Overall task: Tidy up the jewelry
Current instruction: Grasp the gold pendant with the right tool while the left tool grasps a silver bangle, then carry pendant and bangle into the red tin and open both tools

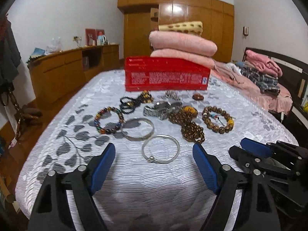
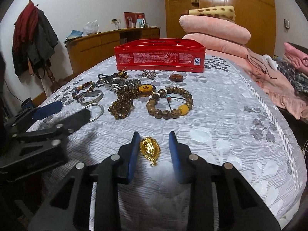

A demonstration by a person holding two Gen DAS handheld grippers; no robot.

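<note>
Jewelry lies spread on a white bedspread (image 1: 134,182) in front of an open red tin box (image 1: 166,75), which also shows in the right wrist view (image 2: 159,57). My left gripper (image 1: 154,150) is open, its jaws either side of a thin silver bangle (image 1: 160,149). My right gripper (image 2: 154,140) is open around a gold pendant (image 2: 150,149) lying on the bedspread. Beyond lie a wide silver bangle (image 1: 137,129), a multicolour bead bracelet (image 1: 108,120), a brown bead necklace (image 1: 189,125), a brown bead bracelet (image 2: 169,103), a watch (image 1: 163,108) and a brown ring (image 2: 176,77).
Folded pink blankets (image 1: 182,46) are stacked behind the box. Folded clothes (image 1: 263,71) lie at the right. A wooden sideboard (image 1: 63,69) and a wardrobe (image 1: 202,19) stand beyond the bed. A coat stand (image 2: 34,40) is at the left.
</note>
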